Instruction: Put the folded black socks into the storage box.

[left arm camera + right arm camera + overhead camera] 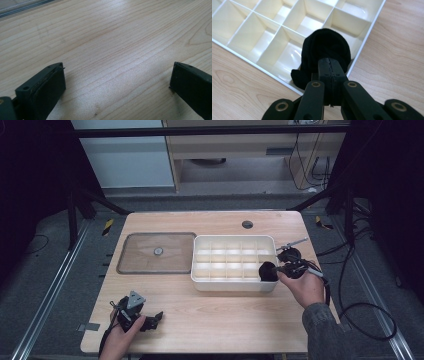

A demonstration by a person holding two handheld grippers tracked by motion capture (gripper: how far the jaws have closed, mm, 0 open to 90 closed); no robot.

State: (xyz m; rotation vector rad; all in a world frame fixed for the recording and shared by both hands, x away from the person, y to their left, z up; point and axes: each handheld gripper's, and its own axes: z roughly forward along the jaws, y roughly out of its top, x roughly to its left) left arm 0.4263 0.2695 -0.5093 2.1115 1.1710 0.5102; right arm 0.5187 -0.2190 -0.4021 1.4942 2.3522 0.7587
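Pale wooden bench on grey floor, dark frame around it. The white divided tray sits mid-bench, a clear lid just left of it. Right tongs clamp a black rolled cloth over the tray's near right corner compartment; its long axis is unclear. Left tongs gape wide, well left of the tray.

The right tool and the black rolled cloth hide the floor of the corner compartment of the white divided tray; whether the cloth touches it cannot be told.
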